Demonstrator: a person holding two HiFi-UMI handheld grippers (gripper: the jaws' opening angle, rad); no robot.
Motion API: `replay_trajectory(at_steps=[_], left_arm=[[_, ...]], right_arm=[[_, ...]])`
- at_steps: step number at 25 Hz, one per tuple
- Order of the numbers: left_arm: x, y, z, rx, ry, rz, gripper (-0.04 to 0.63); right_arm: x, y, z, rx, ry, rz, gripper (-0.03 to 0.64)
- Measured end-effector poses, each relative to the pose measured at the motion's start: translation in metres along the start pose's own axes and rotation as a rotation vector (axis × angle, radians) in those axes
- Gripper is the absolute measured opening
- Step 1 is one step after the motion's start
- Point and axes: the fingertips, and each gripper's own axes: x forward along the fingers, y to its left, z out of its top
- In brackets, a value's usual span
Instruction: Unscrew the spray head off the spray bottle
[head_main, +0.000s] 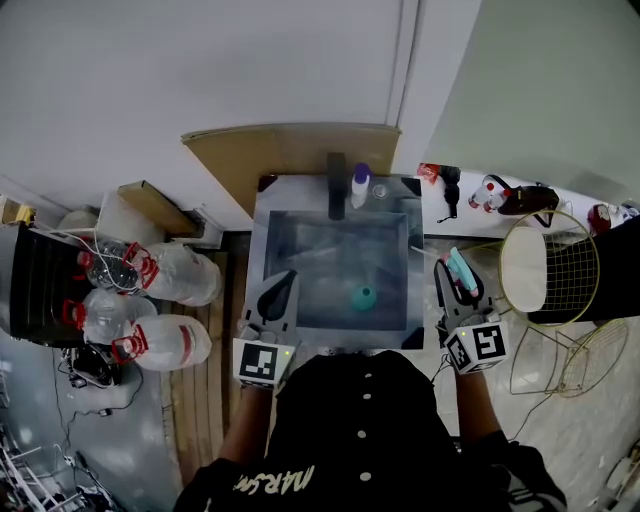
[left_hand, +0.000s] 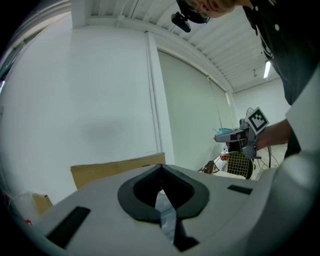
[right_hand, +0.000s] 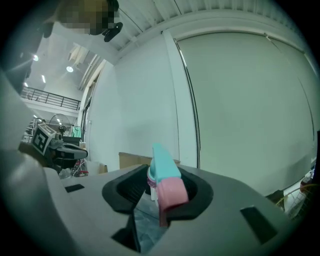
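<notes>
Clamping the teal-and-pink spray head (right_hand: 164, 176), the right tool (head_main: 455, 282) sits mid-right of frame; the left tool (head_main: 283, 290) is closed and empty.

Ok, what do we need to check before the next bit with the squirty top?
1. Right gripper holds the spray head: ok, its jaws are clamped on it.
2. Spray head free of the bottle: ok, no bottle shows on it in the head view or the right gripper view.
3. Left gripper empty: ok, its jaws are together with nothing between them.
4. Teal thing in the sink is the bottle: cannot tell, too small.
5. Grippers apart from each other: ok, one at each side of the sink.
</notes>
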Motion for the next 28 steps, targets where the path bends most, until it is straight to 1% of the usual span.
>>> replay_trajectory(at_steps=[2, 8, 16, 19, 28], left_arm=[[-0.001, 0.000, 0.001, -0.013, 0.000, 0.004, 0.025], [-0.004, 0.000, 0.001, -0.018, 0.003, 0.007, 0.025], [0.002, -0.006, -0.001, 0.006, 0.009, 0.004, 0.025], [0.003, -0.009, 0.004, -0.001, -0.004, 0.007, 0.025], [0.001, -0.007, 0.000, 0.000, 0.018, 0.016, 0.025]], right_arm=[[0.001, 0.001, 0.000, -0.005, 0.004, 0.001, 0.146], [0.002, 0.007, 0.004, -0.011, -0.002, 0.014, 0.146], [0.003, 0.009, 0.009, -0.034, -0.005, 0.029, 0.146], [0.001, 0.006, 0.009, -0.036, -0.007, 0.031, 0.146], [0.001, 0.007, 0.010, -0.033, -0.012, 0.038, 0.146]])
